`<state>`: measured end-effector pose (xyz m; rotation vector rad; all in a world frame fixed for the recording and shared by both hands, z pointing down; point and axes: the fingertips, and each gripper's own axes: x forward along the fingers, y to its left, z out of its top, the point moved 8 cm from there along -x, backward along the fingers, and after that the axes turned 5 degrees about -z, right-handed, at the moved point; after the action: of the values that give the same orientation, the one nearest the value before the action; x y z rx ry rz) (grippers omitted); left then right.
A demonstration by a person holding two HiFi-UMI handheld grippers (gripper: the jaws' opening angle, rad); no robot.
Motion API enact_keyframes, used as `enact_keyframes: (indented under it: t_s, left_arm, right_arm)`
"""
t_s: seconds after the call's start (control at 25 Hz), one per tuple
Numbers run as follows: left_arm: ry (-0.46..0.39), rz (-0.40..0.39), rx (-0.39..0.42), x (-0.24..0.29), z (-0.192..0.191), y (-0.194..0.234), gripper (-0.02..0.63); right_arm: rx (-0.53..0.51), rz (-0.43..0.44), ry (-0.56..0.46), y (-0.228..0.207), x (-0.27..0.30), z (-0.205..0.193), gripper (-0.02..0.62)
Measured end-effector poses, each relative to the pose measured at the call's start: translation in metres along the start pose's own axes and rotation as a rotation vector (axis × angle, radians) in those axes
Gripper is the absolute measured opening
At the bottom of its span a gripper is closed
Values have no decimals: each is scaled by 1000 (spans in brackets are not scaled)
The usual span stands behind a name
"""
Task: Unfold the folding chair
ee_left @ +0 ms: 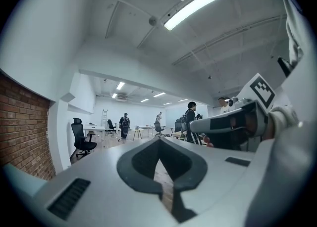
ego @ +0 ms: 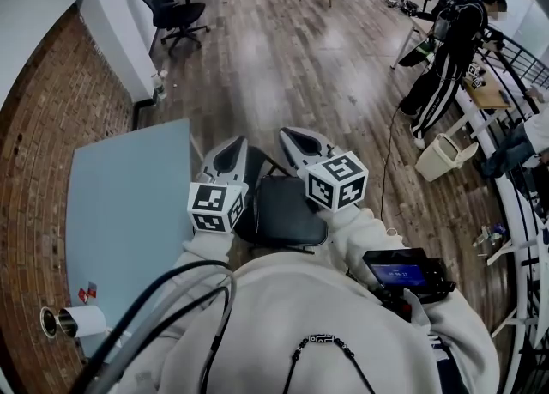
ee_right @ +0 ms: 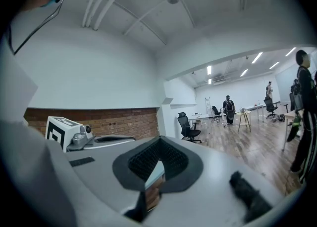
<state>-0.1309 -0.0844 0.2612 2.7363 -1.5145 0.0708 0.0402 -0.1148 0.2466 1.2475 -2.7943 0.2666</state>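
Left gripper (ego: 230, 155), right gripper (ego: 300, 143): fingers (ee_left: 136, 169) clenched, empty, pointing level. Chair (ego: 287, 212) directly beneath, between them; neither nearer.

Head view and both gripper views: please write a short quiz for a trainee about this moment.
1. True or false: the left hand-held gripper is shut on the folding chair.
2. In the head view, what stands left of the chair? A) a light blue table B) a sofa C) a bed
3. How do the jaws of the right hand-held gripper stand?
Key: 1 false, it holds nothing; 2 A; 3 together, with nothing between them.
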Motion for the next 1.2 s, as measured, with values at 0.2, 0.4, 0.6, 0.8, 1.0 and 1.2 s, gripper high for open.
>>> enact_keyframes:
  t_s: [0.2,0.4,0.6,0.8,1.0,1.2]
  left_arm:
    - [3,-2,3,-5,0,2,4]
    - [3,-1,4,-10,0,8,4]
    - [10,-2,1,-14,-3,9,4]
    - [9,2,-4,-16,-1,10,5]
    - [5,2,-8,-15,-3,12,4]
    - [7,3,-12,-12,-5,12,4]
  right_arm:
    - [2,3,2,3,1,1,6]
    - [-23,17,6,12,4,1,6]
    - [15,24,-2,10,3,1,6]
    - [42,6,3,6,3,1,8]
    - [39,9,-5,5,6,1,8]
    - [13,11,1,5,7,2,6]
